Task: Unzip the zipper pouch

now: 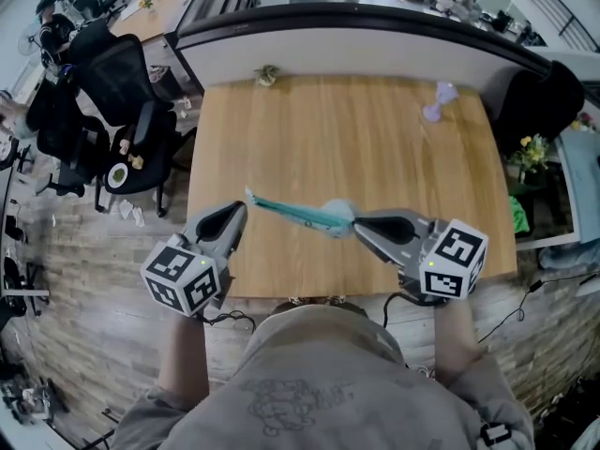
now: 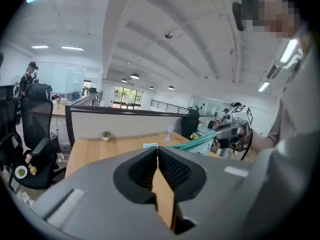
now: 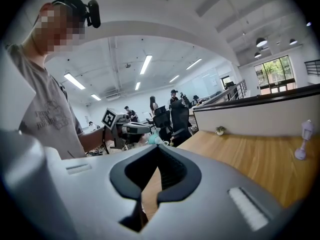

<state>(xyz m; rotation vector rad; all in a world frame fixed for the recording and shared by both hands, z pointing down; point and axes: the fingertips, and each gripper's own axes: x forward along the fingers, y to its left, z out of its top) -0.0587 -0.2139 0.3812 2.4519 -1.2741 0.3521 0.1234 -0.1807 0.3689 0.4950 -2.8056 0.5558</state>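
Teal zipper pouch strung between two closed grippers, over near part of wooden table.

Nearest: the person covers the middle of the near table edge. Left gripper: jaws pressed together, pinching the pouch's left end, with a pale corner poking past the tips. Right gripper: jaws pressed together on the pouch's right end. The tips cover that spot, so zipper pull or fabric cannot be told. The pouch shows edge-on as a thin strip and its zipper line is not readable. Long axis runs left to right, left end slightly farther. Far right: small pale fan. Far edge, by the partition: small potted plant.
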